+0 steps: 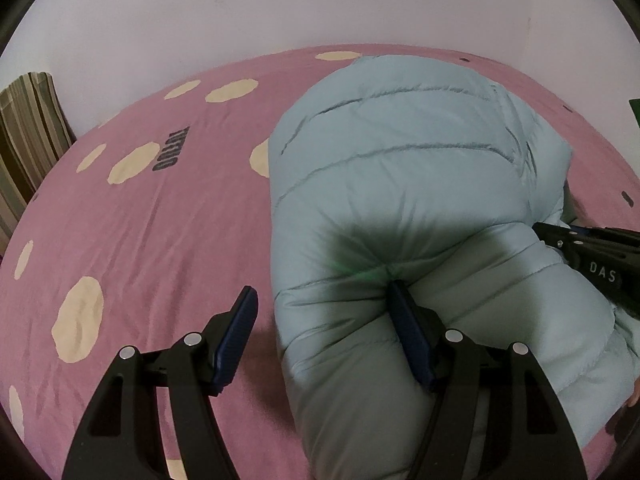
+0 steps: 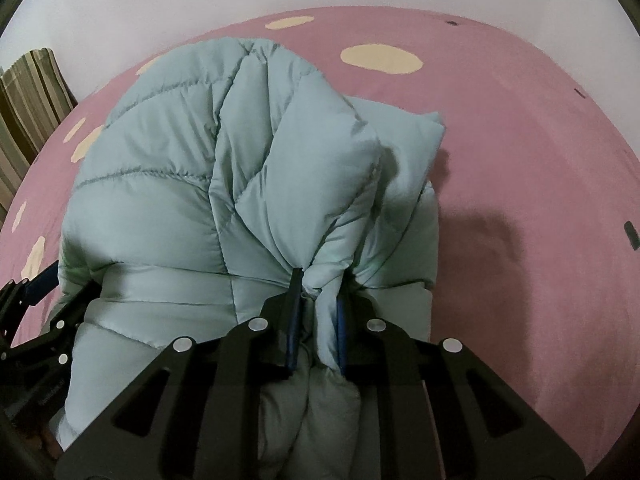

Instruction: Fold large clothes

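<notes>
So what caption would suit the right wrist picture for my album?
Right hand-held gripper pinching a fold of a pale blue puffer jacket on a pink spotted bedsheet.

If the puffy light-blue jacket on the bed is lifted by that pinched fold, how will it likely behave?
The jacket looks floppy: its fabric bunches between the right hand-held gripper pads, so the rest would probably sag. Its puffed quilted panels suggest it is light for its bulk and springs back. The sheen hints at a slippery shell, so a thin pinch might slide.

The left gripper [image 1: 320, 300] is pointing steeply down, jaws standing wide, one pad pressing into the jacket [image 1: 400, 160]. The right gripper [image 2: 318, 280] is angling down, pinching a jacket fold between near-closed jaws.
</notes>
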Tool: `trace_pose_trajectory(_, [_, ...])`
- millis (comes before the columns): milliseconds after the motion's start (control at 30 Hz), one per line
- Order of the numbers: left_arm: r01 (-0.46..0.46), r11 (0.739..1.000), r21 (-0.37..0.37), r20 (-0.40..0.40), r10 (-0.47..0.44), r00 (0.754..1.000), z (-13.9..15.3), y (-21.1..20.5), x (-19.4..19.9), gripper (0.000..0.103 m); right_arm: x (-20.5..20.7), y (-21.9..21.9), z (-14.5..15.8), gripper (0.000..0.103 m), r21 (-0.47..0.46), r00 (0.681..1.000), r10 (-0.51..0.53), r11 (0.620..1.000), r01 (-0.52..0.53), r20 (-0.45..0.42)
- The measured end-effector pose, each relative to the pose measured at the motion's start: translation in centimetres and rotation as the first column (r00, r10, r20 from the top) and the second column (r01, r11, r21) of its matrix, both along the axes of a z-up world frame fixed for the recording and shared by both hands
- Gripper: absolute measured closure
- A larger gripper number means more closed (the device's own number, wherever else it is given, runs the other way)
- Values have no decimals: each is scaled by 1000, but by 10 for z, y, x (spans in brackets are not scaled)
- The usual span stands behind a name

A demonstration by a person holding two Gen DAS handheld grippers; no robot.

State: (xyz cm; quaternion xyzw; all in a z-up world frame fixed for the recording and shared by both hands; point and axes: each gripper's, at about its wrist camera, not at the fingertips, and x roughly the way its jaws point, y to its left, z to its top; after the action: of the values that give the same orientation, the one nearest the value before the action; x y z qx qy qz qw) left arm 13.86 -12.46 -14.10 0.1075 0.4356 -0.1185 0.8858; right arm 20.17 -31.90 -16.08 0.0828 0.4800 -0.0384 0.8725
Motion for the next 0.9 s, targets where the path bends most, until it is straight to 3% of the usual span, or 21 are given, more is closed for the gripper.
trace_pose_trajectory(200, [-18,999,-39,18,18,1000,27,11,-7,37,-25,0,30,81,-26,999,-19,999,20,44])
trace_pose_trajectory(467, [-32,994,-109,76,40,996,61,21,-25,37,-74,22,81,81,-44,991,39,998,-34,128])
trace_pose_trajectory(600, [-24,996,-89,38,27,999,45,12,-24,37,-80,35,65,81,-55,994,85,995,-82,71])
trace_pose_trajectory(900, [-28,998,-50,-32,27,999,11,5,-8,35,-69,24,18,79,-38,998,64,997,-65,-11])
